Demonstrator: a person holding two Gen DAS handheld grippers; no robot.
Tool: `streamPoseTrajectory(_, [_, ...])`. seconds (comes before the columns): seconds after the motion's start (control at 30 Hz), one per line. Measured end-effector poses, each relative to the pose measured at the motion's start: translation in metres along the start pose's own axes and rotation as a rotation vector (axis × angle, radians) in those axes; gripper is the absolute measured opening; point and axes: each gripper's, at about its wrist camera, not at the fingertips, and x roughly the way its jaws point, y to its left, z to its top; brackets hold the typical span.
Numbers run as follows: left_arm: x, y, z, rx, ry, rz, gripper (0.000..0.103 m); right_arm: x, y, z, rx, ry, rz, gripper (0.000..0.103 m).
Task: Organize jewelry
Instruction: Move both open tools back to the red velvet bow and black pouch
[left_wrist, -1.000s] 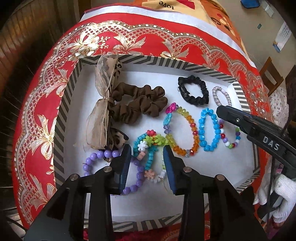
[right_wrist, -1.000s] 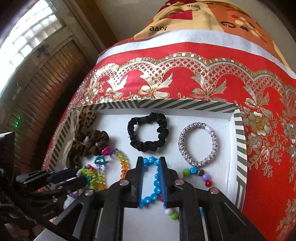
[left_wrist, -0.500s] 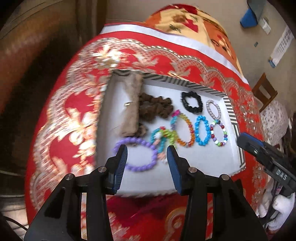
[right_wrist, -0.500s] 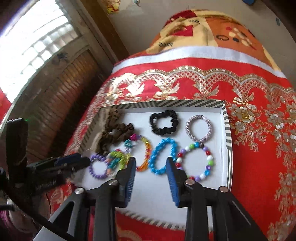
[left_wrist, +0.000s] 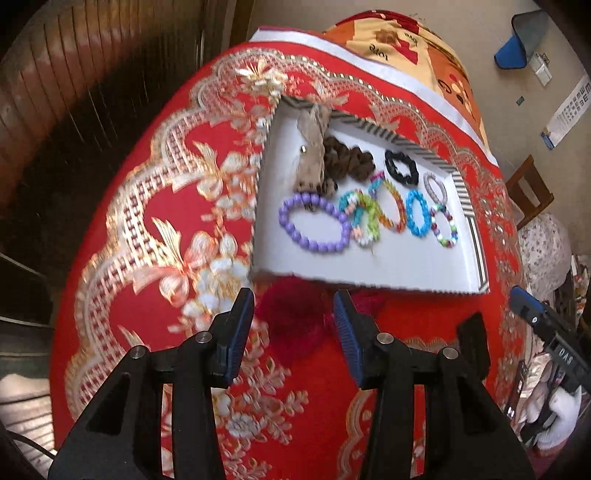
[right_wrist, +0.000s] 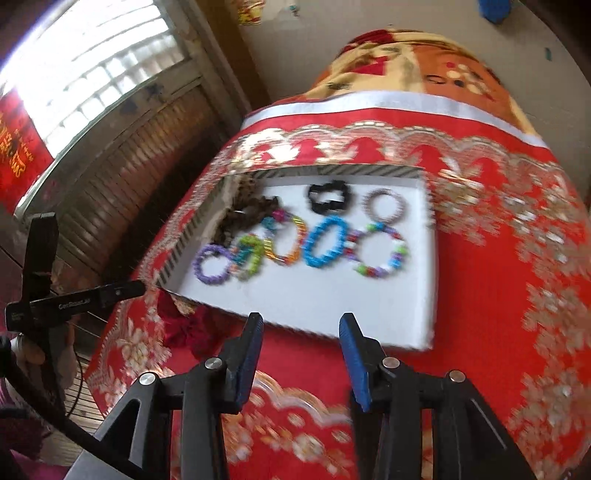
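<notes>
A white tray (left_wrist: 388, 273) with a striped rim lies on the red cloth and holds the jewelry: a purple bead bracelet (left_wrist: 314, 223), a blue bead bracelet (left_wrist: 417, 214), a multicolour bead bracelet (left_wrist: 445, 227), an orange one (left_wrist: 393, 206), a black scrunchie (left_wrist: 400, 168), brown scrunchies (left_wrist: 347, 160). The tray also shows in the right wrist view (right_wrist: 332, 295), with the blue bracelet (right_wrist: 327, 242). My left gripper (left_wrist: 293, 310) is open and empty, short of the tray's near edge. My right gripper (right_wrist: 301, 334) is open and empty at the near edge.
A dark red scrunchie (left_wrist: 295, 321) lies on the cloth (left_wrist: 147, 258) just before the tray, also in the right wrist view (right_wrist: 184, 328). A wooden chair (left_wrist: 528, 192) stands at the right. Wooden shutters (right_wrist: 122, 177) are at the left.
Both grippers have pulled back and up from over the tray, and both jaws have opened wider. The right gripper let go of the blue bracelet. The bracelets lie still in the tray.
</notes>
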Motion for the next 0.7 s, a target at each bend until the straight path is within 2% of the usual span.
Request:
streamPoseTrajectory(0.2, [0.008, -0.009, -0.017, 0.015, 0.035, -0.031, 0.044, -0.027, -0.045, -0.028, 0.091, 0.013, -0.100, 0.042])
streamPoseTrajectory(0.4, [0.013, -0.021, -0.025, 0.063, 0.052, -0.046, 0.045, -0.029, -0.051, -0.057, 0.130, 0.041, -0.087, 0.042])
streamPoseTrajectory(0.53, [0.017, -0.028, -0.026, 0.096, 0.059, -0.082, 0.058, -0.017, -0.039, -0.066, 0.097, 0.082, -0.073, 0.042])
streamPoseTrajectory(0.6, [0.020, -0.031, -0.026, 0.116, 0.070, -0.093, 0.059, -0.010, -0.035, -0.069, 0.082, 0.097, -0.070, 0.043])
streamPoseTrajectory(0.7, [0.025, -0.035, -0.025, 0.153, 0.068, -0.072, 0.059, -0.002, -0.034, -0.073, 0.093, 0.114, -0.064, 0.045])
